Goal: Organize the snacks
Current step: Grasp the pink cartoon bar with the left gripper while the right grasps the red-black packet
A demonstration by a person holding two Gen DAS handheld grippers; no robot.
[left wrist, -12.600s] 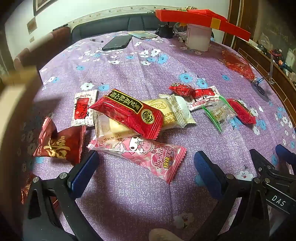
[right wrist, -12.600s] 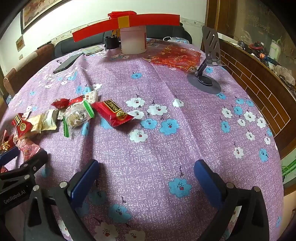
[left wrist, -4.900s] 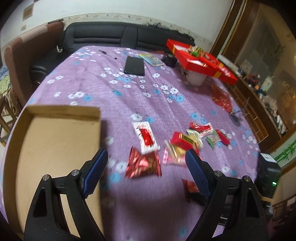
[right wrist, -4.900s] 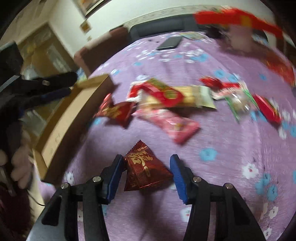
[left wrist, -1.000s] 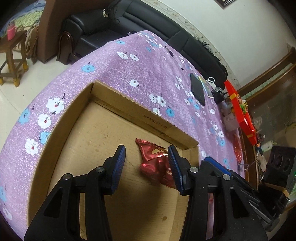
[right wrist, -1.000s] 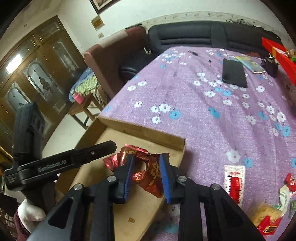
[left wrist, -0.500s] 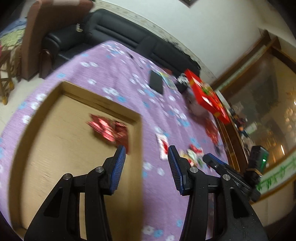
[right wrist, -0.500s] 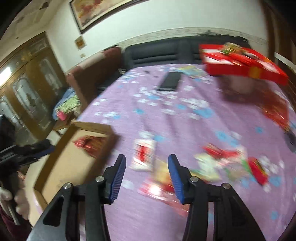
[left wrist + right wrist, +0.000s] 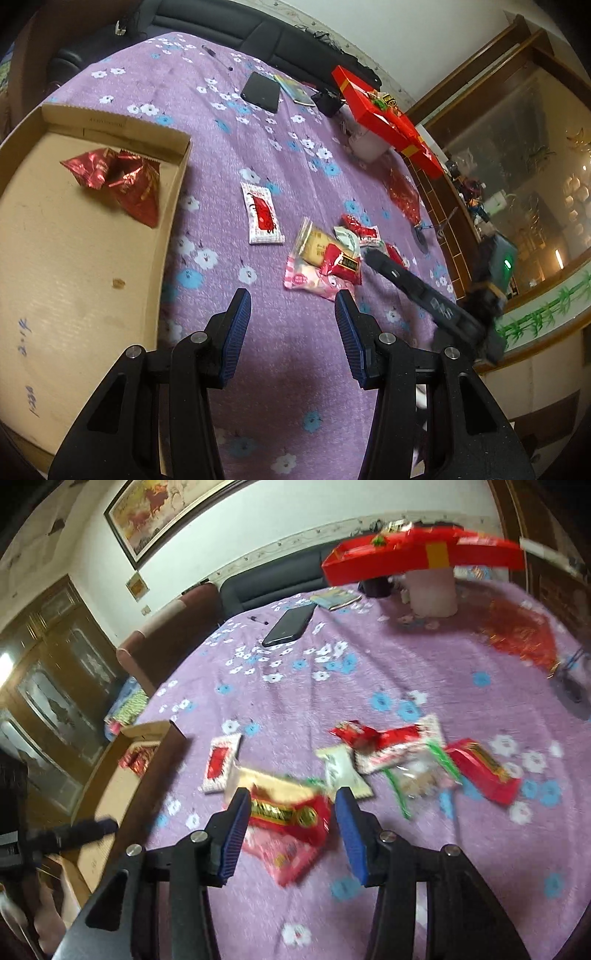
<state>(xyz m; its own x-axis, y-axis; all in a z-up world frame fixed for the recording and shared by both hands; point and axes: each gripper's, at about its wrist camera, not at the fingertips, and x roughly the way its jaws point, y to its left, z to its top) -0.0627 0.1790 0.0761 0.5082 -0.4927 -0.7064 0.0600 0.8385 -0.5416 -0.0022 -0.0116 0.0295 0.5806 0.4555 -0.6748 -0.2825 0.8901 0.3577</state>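
you've dropped both shiny red foil pouches point(image 9: 118, 181) into the shallow cardboard tray point(image 9: 74, 258); your right gripper point(image 9: 288, 808), fingers apart and empty, now straddles the red-and-gold wrapped bar point(image 9: 288, 812), left gripper point(image 9: 291, 314) also open.

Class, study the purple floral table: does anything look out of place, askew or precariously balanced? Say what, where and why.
The long red gift box at the table's far side looks odd: it sits tilted on a much narrower white container, overhanging on both ends. Also, loose snacks lie heaped and overlapping mid-table, while only two red foil packets are in the cardboard tray.
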